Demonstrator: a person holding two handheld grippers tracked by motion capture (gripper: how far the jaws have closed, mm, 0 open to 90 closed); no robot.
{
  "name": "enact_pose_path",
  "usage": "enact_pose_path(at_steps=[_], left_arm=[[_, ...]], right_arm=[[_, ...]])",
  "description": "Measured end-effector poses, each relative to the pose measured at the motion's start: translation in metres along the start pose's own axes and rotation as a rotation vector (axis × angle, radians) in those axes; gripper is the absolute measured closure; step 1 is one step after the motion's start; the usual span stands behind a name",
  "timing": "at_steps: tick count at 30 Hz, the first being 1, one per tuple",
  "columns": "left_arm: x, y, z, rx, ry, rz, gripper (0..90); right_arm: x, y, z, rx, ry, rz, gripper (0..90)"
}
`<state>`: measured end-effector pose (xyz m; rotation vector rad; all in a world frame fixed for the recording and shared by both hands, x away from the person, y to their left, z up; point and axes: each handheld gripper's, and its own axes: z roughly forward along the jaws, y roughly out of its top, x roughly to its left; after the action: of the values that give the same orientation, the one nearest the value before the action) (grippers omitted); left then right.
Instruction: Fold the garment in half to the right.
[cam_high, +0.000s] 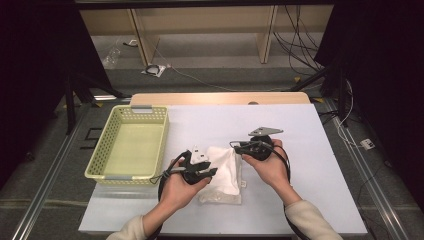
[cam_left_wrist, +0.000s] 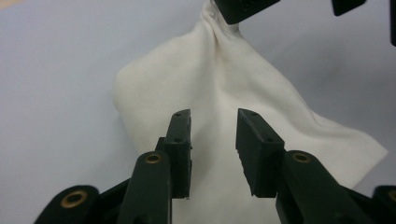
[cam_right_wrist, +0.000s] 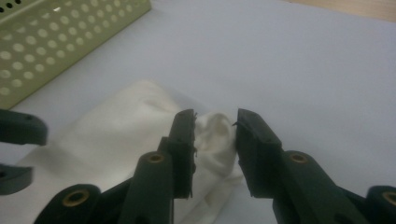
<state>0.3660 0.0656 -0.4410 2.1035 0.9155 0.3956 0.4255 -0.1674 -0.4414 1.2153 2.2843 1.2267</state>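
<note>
High view first: a person's two hands come in from the bottom edge, each with a black two-jaw gripper. The left gripper (cam_high: 212, 172) and the right gripper (cam_high: 235, 146) point toward each other over a crumpled white cloth (cam_high: 224, 175) that lies between them on the pale grey table top (cam_high: 300, 150). The left gripper's tips sit at the cloth's left edge, the right gripper's tips at its upper right corner. A pale green perforated plastic basket (cam_high: 128, 144) stands just to the left of the left gripper.

Left gripper view: the left gripper (cam_left_wrist: 214, 140) has its jaws parted with a clear gap, and the white cloth (cam_left_wrist: 224, 84) lies beyond and beneath them; neither pad presses on it. Farther off, the cloth rises to a pinched peak right at the right gripper (cam_left_wrist: 243, 9).

Right gripper view: the right gripper (cam_right_wrist: 215, 140) also stands open, with a bunched fold of the cloth (cam_right_wrist: 217, 133) in the gap, seemingly loose between the pads. The basket (cam_right_wrist: 56, 42) sits well beyond, at upper left.
</note>
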Motion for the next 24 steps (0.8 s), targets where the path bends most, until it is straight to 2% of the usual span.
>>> enact_pose_path(at_steps=[3, 9, 13, 14, 19, 24], left_arm=[[0.002, 0.003, 0.002, -0.004, 0.011, 0.0, 66.4], [0.009, 0.008, 0.01, -0.003, 0.032, -0.009, 67.9], [0.009, 0.009, 0.015, 0.0, 0.032, -0.009, 68.0], [0.009, 0.009, 0.016, 0.003, 0.031, -0.006, 68.1], [0.008, 0.008, 0.019, 0.005, 0.028, -0.007, 67.9], [0.007, 0.007, 0.02, 0.006, 0.031, 0.001, 67.6]], right_arm=[[0.004, 0.001, -0.006, -0.023, 0.016, 0.017, 66.0], [0.015, -0.001, -0.006, -0.006, 0.037, 0.013, 64.4], [0.014, -0.008, 0.004, 0.057, 0.037, 0.044, 64.2], [0.015, -0.01, 0.006, 0.067, 0.035, 0.053, 65.3], [0.015, -0.016, 0.009, 0.104, 0.026, 0.068, 85.4], [0.013, -0.017, 0.003, 0.113, 0.015, 0.064, 88.4]])
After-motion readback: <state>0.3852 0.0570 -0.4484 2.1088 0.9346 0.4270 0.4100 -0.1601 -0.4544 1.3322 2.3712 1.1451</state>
